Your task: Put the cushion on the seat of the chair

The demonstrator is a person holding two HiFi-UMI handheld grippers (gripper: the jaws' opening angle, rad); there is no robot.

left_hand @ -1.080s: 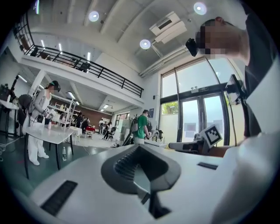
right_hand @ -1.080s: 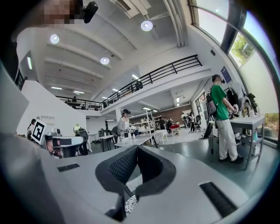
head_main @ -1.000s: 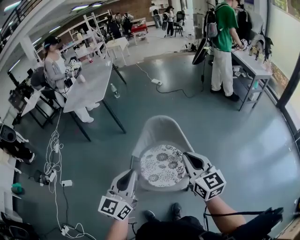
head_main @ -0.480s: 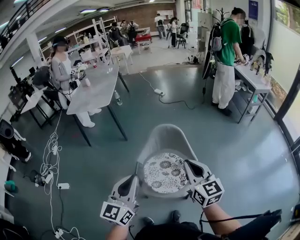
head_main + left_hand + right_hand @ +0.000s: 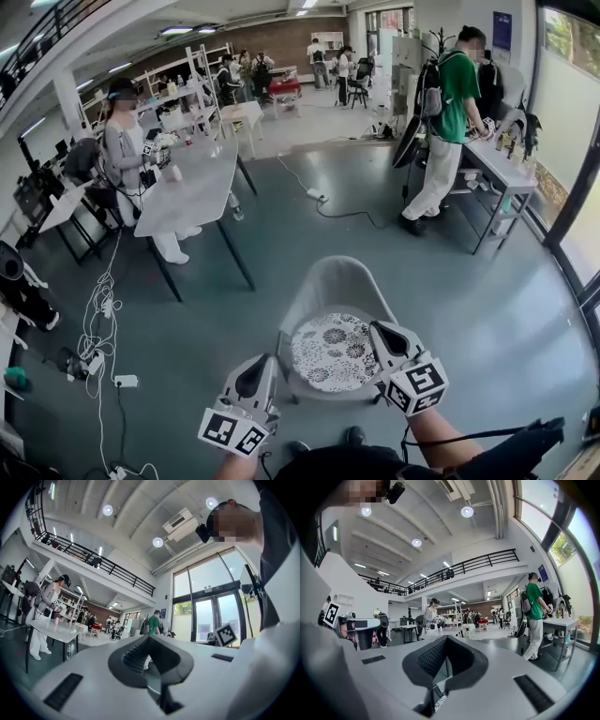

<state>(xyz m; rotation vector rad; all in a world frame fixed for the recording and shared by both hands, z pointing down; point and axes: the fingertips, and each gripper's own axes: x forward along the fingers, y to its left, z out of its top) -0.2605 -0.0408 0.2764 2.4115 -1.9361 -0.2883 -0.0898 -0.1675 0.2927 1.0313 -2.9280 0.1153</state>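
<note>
A round white cushion [image 5: 333, 352] with a dark flower print lies over the seat of a pale grey shell chair [image 5: 336, 281], just below me. My left gripper [image 5: 277, 349] sits at the cushion's left edge with its jaws shut. My right gripper [image 5: 375, 330] is at the right edge, also shut. In the right gripper view a scrap of the printed cushion [image 5: 436, 704] shows at the base of the closed jaws. A pale strip sits between the closed pads in the left gripper view. Whether the cushion rests fully on the seat I cannot tell.
A long white table [image 5: 192, 187] stands to the far left with a person [image 5: 127, 141] beside it. A person in a green shirt [image 5: 448, 103] stands at a workbench [image 5: 502, 164] on the right. Cables and a power strip [image 5: 120, 381] trail over the floor at left.
Both grippers have moved together slightly forward and up, and the cushion has kept its place between them. The person in green has taken a step.
</note>
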